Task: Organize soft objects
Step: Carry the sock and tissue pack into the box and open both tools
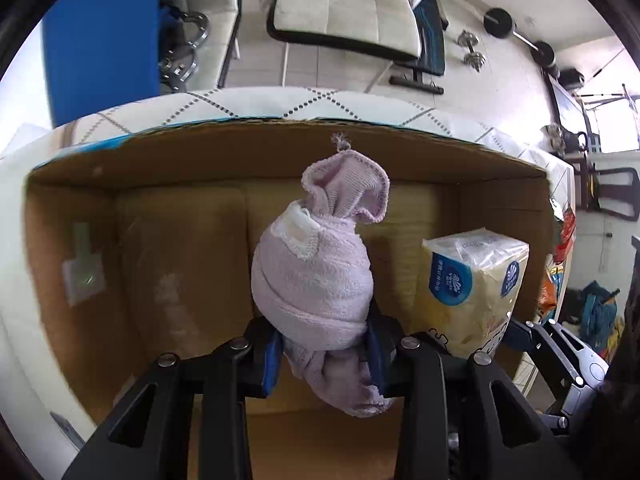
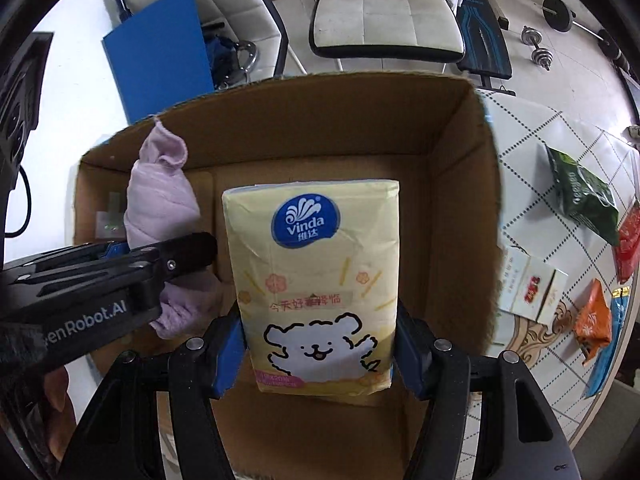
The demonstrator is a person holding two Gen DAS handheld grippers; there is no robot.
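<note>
Holding both soft items over the open box (image 2: pixel 460 128), apparently ready to drop them in. The towel (image 1: pixel 316 280), a rolled lilac bundle with a loose tail sticking up, is pinched near its lower end by the left hand-held gripper (image 1: pixel 324 356), blue pads squeezing in from both sides; the roll stands forward of the fingers and a floppy end hangs below them. Gripped low, likely so the bulk goes into the box first.

The tissue pack (image 2: pixel 316 280), yellow plastic with a blue logo and a cartoon dog, is clamped across its lower width by the right hand-held gripper (image 2: pixel 320 356), jaws closed on its two side edges, pack upright ahead of the fingers. Held by the narrow sides probably because the flat face is too wide to grasp.

The towel sits just left of the pack, near it; cannot tell if they touch. Both are above the box floor, which looks bare apart from a tape patch on the left wall.

Box sits on a diamond-patterned tabletop (image 2: pixel 532 128). Right of the right gripper, outside the box: a green bag (image 2: pixel 580 200), small white carton (image 2: pixel 532 284), orange packet (image 2: pixel 596 324). Not obviously soft, probably left out. Beyond: chairs, dumbbells on the floor.
</note>
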